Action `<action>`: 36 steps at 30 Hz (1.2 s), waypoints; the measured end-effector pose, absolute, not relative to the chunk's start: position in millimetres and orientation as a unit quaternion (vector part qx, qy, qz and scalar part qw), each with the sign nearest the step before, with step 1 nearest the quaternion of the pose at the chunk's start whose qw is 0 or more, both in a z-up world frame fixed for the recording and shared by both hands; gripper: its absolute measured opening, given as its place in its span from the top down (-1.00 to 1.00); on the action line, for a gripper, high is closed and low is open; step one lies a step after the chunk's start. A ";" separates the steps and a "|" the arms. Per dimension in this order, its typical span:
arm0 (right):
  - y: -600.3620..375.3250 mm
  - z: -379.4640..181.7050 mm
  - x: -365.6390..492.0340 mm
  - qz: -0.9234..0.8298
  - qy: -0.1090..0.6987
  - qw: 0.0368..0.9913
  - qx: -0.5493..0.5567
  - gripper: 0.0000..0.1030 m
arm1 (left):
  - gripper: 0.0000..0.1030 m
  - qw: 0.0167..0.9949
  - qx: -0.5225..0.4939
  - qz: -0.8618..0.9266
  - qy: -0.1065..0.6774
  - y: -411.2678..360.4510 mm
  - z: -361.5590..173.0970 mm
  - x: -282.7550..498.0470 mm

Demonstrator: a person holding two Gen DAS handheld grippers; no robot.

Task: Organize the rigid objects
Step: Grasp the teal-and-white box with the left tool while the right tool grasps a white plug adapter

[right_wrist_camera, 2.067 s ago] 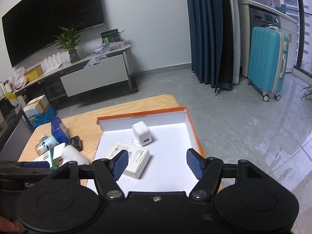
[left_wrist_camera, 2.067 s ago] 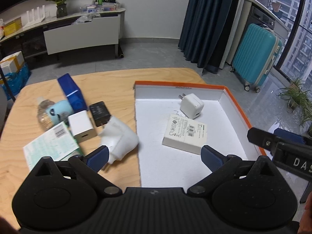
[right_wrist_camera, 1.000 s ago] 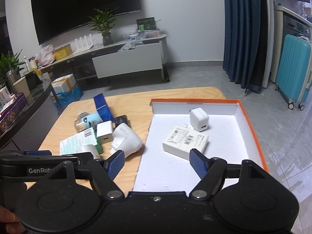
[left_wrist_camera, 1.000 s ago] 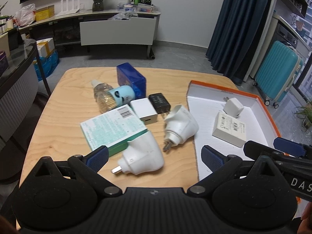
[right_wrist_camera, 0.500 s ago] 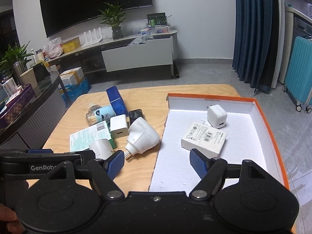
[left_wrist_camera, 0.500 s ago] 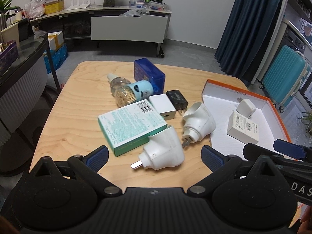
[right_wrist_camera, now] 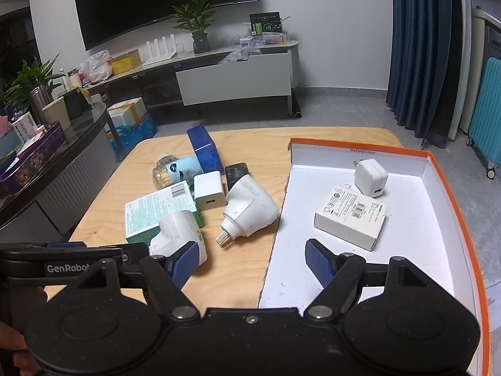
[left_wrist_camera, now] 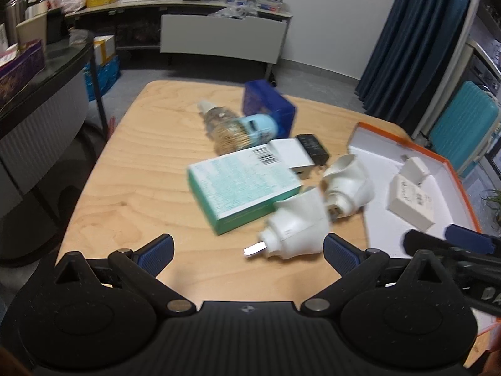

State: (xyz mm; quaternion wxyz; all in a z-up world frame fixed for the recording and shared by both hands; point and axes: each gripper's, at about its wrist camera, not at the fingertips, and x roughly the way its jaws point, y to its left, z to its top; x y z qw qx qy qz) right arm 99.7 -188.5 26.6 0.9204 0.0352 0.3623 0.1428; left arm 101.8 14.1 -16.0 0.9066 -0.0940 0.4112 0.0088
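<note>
On the bench (right_wrist_camera: pixel 250 144): I see plugs, boxes and a bottle in a heap.
Left tongs (left_wrist_camera: pixel 247 252): released, nothing between them; a white plug (left_wrist_camera: pixel 294 228) lies just at 12 o'clock.
Right tongs (right_wrist_camera: pixel 253 261): released, holding nothing.
Tray (right_wrist_camera: pixel 451 181): at 3 o'clock of the heap, with a small white charger (right_wrist_camera: pixel 371 177) and a flat white box (right_wrist_camera: pixel 350 216) inside.

Pale wall (right_wrist_camera: pixel 328 15) carrying a wide black television screen (right_wrist_camera: pixel 156 0). Below, long low sideboard (right_wrist_camera: pixel 235 75) bearing a potted green plant (right_wrist_camera: pixel 195 22). Grey tiled floor (right_wrist_camera: pixel 344 112), dark blue curtains (right_wrist_camera: pixel 419 47), turquoise ribbed suitcase (left_wrist_camera: pixel 463 122).
</note>
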 end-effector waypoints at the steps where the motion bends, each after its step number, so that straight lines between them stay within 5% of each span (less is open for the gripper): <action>1: -189.5 25.3 100.2 0.142 0.364 0.920 0.037 -0.71 | -1.00 0.905 -0.096 0.015 0.415 18.2 -18.6 102.5; 10: -195.4 16.3 100.7 0.142 0.375 0.915 0.050 -0.72 | -1.00 0.911 -0.049 0.018 0.409 47.0 -31.7 122.3; 21: -208.4 9.9 106.4 0.132 0.383 0.911 0.072 -0.73 | -1.00 0.902 0.156 -0.145 0.375 27.6 -48.4 165.2; 30: -209.1 2.3 116.8 0.128 0.394 0.907 0.077 -0.73 | -0.99 0.900 0.156 -0.196 0.357 12.5 -58.7 185.6; 36: -207.8 1.0 132.1 0.129 0.395 0.906 0.083 -0.73 | -0.56 0.914 0.140 -0.174 0.339 11.7 -58.5 175.3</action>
